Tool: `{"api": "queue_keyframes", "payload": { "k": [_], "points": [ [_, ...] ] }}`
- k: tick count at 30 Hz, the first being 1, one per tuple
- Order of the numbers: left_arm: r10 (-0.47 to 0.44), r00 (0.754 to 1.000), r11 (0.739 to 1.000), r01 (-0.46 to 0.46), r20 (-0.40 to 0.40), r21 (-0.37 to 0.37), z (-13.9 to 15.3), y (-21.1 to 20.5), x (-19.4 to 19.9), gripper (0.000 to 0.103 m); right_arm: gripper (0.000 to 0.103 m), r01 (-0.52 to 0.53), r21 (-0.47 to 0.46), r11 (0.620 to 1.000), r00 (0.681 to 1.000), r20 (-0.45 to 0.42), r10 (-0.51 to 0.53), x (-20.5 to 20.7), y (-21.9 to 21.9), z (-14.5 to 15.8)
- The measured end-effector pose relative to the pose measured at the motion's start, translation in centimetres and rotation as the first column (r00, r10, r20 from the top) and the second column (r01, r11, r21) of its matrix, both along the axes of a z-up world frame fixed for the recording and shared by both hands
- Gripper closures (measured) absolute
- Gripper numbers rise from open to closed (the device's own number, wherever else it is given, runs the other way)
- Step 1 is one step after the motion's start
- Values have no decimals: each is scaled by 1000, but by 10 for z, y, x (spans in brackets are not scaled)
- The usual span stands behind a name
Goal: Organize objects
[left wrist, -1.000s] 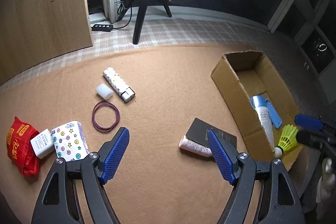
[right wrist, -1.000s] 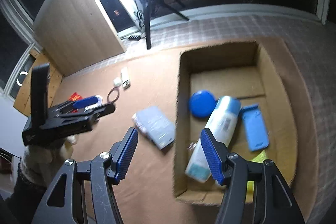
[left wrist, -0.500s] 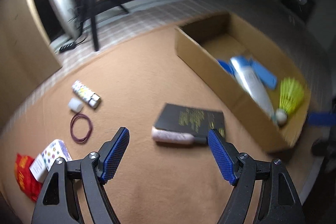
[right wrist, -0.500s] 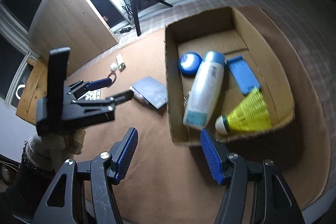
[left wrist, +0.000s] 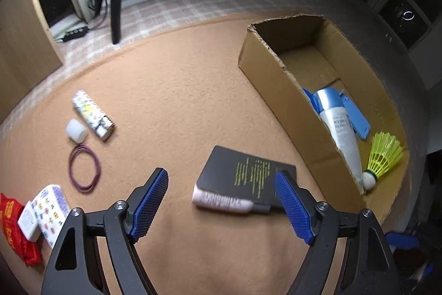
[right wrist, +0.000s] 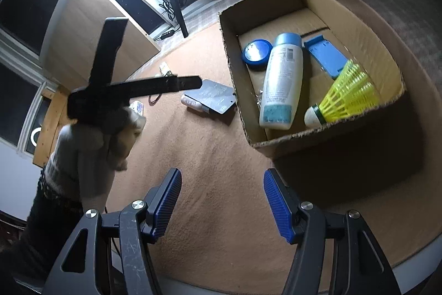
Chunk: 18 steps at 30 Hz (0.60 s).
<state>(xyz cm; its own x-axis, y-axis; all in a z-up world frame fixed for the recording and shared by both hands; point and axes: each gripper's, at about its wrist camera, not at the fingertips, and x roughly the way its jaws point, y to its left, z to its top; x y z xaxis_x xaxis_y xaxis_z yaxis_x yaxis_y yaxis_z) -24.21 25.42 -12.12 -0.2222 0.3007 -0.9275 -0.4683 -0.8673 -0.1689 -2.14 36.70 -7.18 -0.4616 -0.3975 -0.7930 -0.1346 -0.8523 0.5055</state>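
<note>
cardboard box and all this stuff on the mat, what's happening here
A person is tidying loose items into the cardboard box, which already holds a bottle, a shuttlecock and blue items. The left hand-held gripper, jaws just opening wider, hovers over the black booklet and pink tube. The right hand-held gripper is open and empty.

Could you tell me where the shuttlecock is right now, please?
The shuttlecock lies inside the cardboard box, in its near corner beside the white bottle, in front of the blue holder.
</note>
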Motion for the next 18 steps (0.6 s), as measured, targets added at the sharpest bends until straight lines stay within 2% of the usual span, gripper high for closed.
{"api": "queue_keyframes", "payload": {
  "k": [3, 7, 15, 17, 18],
  "points": [
    [-20, 999, 1000, 21, 49, -22, -11, 8, -8, 17, 45, 24, 4, 1000, 1000, 1, -24, 6, 6, 0],
    [-13, 997, 998, 17, 70, -53, -20, 11, -17, 17, 45, 55, 4, 998, 998, 5, -55, 14, 16, -1],
    [26, 985, 1000, -24, 172, -11, -34, 7, -31, 20, 45, 83, 19, 996, 996, 12, -84, 25, 28, -2],
    [29, 984, 1000, -29, 177, -2, -34, 6, -32, 20, 45, 85, 21, 996, 996, 11, -86, 26, 29, -1],
    [31, 984, 1000, -31, 178, -1, -33, 6, -32, 24, 45, 84, 22, 996, 996, 10, -84, 25, 29, -1]
  ]
}}
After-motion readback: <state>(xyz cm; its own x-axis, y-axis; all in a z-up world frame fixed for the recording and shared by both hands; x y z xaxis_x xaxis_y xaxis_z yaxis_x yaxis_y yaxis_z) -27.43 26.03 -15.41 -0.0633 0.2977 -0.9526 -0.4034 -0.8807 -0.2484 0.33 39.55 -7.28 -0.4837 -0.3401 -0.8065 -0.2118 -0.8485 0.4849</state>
